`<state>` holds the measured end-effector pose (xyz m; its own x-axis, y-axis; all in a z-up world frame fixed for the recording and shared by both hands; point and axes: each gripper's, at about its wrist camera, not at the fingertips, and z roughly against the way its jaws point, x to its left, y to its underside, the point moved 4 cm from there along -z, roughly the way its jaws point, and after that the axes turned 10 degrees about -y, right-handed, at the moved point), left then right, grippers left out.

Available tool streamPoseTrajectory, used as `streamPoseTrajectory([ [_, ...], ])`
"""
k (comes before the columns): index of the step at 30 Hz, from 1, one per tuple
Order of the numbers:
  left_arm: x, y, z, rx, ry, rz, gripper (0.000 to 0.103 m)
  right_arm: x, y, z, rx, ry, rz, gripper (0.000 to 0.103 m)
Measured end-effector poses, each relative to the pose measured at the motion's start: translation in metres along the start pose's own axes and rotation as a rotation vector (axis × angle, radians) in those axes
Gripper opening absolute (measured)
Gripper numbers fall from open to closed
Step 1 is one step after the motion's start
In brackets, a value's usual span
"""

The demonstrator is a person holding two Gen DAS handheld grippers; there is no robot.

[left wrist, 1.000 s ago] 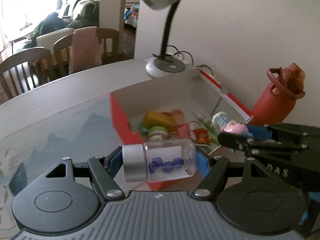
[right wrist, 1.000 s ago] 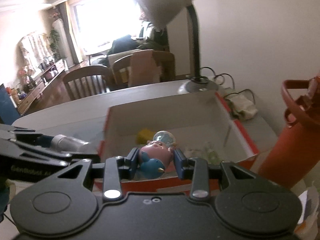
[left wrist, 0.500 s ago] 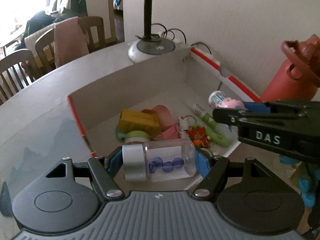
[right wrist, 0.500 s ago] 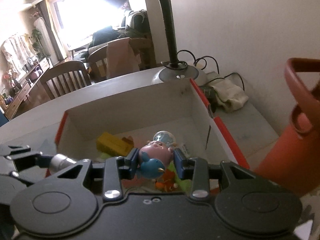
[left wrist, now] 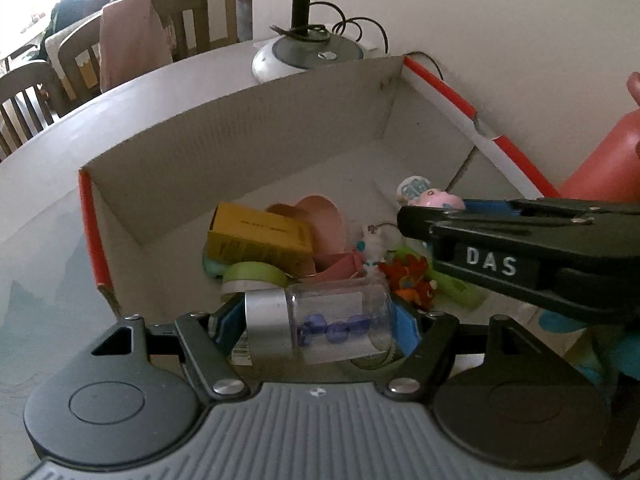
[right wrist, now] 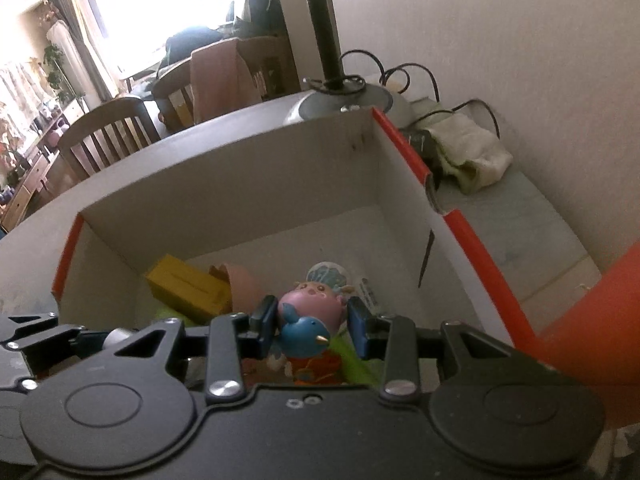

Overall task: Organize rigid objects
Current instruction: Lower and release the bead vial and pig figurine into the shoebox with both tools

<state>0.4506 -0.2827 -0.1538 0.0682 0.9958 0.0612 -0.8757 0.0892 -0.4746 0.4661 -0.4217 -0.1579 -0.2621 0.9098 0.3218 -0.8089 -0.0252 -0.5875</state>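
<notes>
Only the left wrist view shows the left gripper [left wrist: 320, 320], its fingers clamped on one clear jar [left wrist: 328, 324] with a silver cap and three blue beads, held sideways above the near edge of the box [left wrist: 240, 132]. Only the right wrist view shows a crumpled cloth [right wrist: 472, 156] on the desk [right wrist: 532, 232] beyond the box. There the right gripper [right wrist: 312, 320] grips one pink-and-blue toy figure [right wrist: 310, 320] over the box. Inside lie one yellow carton [left wrist: 260, 240], one pink heart-shaped piece [left wrist: 324, 216] and what may be one green tape roll [left wrist: 252, 276].
</notes>
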Motion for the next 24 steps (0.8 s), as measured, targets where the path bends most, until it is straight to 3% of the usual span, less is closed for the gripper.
streamPoseTrajectory([
  [11,-0.002,-0.001,-0.011,0.013,0.001,0.000,0.074,-0.005,0.007,-0.013,0.049,0.001,-0.020,0.038],
  [24,-0.005,0.007,-0.007,0.011,0.011,-0.013,0.074,0.003,0.009,0.001,0.045,-0.002,-0.007,0.043],
])
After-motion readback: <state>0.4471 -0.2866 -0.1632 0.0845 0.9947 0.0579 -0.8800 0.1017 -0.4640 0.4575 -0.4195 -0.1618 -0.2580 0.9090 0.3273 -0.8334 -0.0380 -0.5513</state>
